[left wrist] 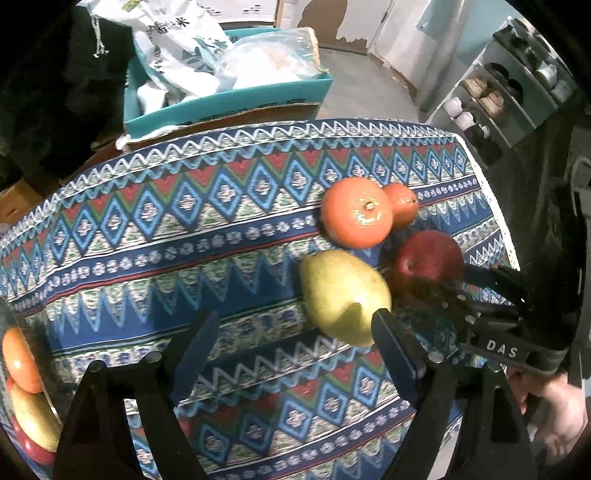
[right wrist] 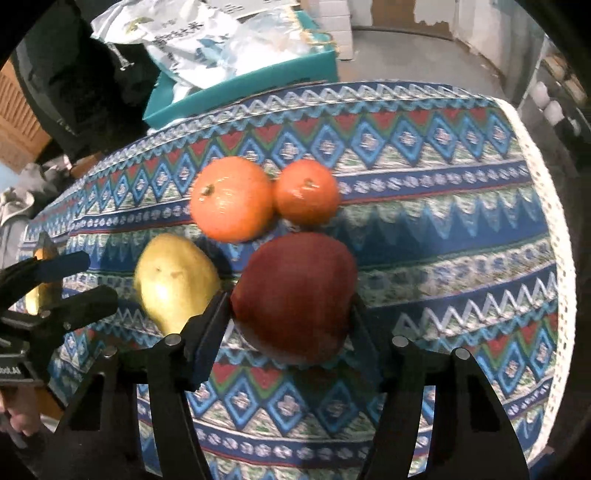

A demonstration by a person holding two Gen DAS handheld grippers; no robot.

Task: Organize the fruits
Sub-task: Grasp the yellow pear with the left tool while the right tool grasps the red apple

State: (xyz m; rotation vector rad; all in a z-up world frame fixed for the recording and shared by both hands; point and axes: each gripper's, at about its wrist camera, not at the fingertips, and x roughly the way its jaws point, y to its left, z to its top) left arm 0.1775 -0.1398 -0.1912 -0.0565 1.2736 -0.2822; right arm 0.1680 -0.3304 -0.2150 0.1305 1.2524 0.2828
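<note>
Patterned cloth (left wrist: 184,229) is covering the worktop in the left wrist view, with a teal box (left wrist: 229,103) of bags behind. At 6 o'clock the left tool (left wrist: 295,328) is spreading released, empty, its right finger overlapping the pear (left wrist: 340,291). Fruits at 9 o'clock are being cut off by the frame edge. Blur is hiding part of the apple (left wrist: 428,258).

Across the right wrist view, the right tool (right wrist: 291,314) is grasping the apple (right wrist: 295,295); its right finger is mostly hiding behind it. Two oranges (right wrist: 232,199) are touching at 12 o'clock.

Grey floor (left wrist: 369,92) behind the patterned surface (left wrist: 184,229); teal box (left wrist: 236,103) of bags beyond; shoe rack (left wrist: 502,96) at right; pale walls (left wrist: 406,29).
</note>
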